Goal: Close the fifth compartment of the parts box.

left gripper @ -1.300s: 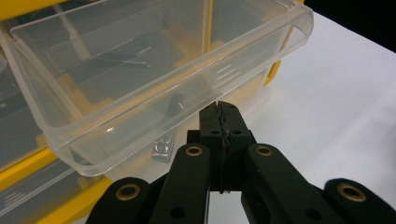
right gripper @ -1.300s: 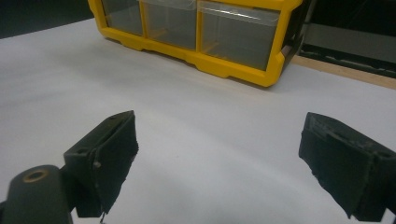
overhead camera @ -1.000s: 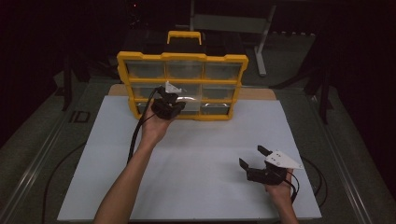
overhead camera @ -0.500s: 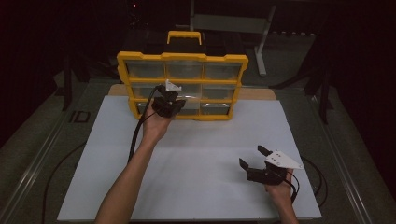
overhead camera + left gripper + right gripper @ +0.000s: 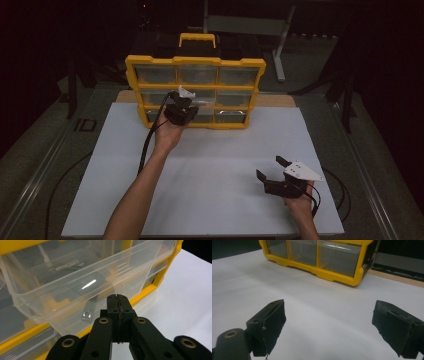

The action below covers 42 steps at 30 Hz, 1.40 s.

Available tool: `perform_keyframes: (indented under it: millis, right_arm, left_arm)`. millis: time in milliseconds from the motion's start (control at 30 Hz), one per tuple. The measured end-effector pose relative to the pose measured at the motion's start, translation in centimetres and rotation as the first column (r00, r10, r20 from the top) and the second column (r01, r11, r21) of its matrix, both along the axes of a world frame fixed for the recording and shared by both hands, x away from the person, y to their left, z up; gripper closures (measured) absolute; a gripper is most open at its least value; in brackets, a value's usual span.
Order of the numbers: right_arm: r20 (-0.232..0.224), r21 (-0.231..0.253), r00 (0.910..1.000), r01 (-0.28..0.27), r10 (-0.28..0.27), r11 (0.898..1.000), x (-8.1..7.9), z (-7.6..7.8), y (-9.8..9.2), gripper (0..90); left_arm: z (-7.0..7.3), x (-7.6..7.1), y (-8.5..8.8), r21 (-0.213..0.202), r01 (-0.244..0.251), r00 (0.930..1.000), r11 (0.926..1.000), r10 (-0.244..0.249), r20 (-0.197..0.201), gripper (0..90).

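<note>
The left tool (image 5: pixel 117 305), jaws pressed together on nothing, points at a clear plastic drawer (image 5: pixel 75 287) drawn partway out of the yellow organizer (image 5: pixel 195 92); the drawer's front wall lies just beyond and above the tool tip, whether touching cannot be told. The drawer looks light, thin-walled, smooth and somewhat flexible, so likely slippery under the pads; its front lip seems the best purchase, pinched or hooked. Small metal pieces (image 5: pixel 87 312) lie inside. The right tool (image 5: pixel 276 168), jaws wide apart and empty, rests over the white counter (image 5: pixel 210 175), well apart from the organizer.
</note>
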State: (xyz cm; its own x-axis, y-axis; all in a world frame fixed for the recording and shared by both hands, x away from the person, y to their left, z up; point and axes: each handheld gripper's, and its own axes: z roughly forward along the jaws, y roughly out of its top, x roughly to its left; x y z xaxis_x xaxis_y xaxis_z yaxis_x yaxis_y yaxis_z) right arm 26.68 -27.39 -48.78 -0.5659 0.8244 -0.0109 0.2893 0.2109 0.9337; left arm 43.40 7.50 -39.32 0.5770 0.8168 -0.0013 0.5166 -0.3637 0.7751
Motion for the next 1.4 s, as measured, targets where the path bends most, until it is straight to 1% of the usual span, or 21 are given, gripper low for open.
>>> perform_keyframes:
  millis: [133,233,367,500,567,700,800,867,1400]
  right_arm:
    - [0.0,0.002,1.0,-0.001,0.001,1.0,0.0,0.0,0.0,11.2]
    - [-0.001,0.003,1.0,-0.001,0.001,1.0,0.0,0.0,0.0,11.2]
    - [0.0,0.002,1.0,-0.001,0.001,1.0,0.0,0.0,0.0,11.2]
    - [-0.002,0.002,1.0,0.0,0.0,1.0,0.0,0.0,0.0,11.2]
    - [-0.002,0.001,1.0,-0.001,0.001,1.0,0.0,0.0,0.0,11.2]
    - [0.0,0.001,1.0,-0.001,0.001,1.0,0.0,0.0,0.0,11.2]
    - [0.0,0.001,1.0,0.001,-0.001,1.0,0.0,0.0,-0.1,11.2]
    - [0.0,0.001,1.0,0.001,-0.001,1.0,0.0,0.0,-0.1,11.2]
    - [0.002,-0.001,1.0,0.0,0.0,1.0,0.0,0.0,-0.1,11.2]
  left_arm:
    - [-0.2,0.3,-0.1,-0.002,-0.013,0.9999,0.9999,0.013,-0.003,90.0]
    - [-0.6,0.6,-0.2,0.017,-0.019,0.9998,0.9997,0.019,-0.002,90.0]
    - [-0.8,0.9,-0.2,0.006,-0.037,0.9993,0.9993,0.037,-0.003,90.0]
    - [-1.0,1.1,-0.3,0.018,-0.043,0.9991,0.9989,0.043,0.004,90.0]
    - [-1.0,1.2,-0.4,0.017,-0.046,0.9989,0.9988,0.046,0.004,90.0]
    - [-0.7,1.5,-0.6,0.027,-0.047,0.9988,0.9985,0.047,0.012,90.0]
    - [-0.3,1.6,-0.8,0.045,-0.044,0.9987,0.998,0.043,0.029,90.0]
    - [-0.1,1.7,-1.0,0.045,-0.045,0.9983,0.998,0.043,0.04,90.0]
    - [0.1,3.0,-1.4,0.054,-0.066,0.9968,0.9963,0.064,0.049,90.0]
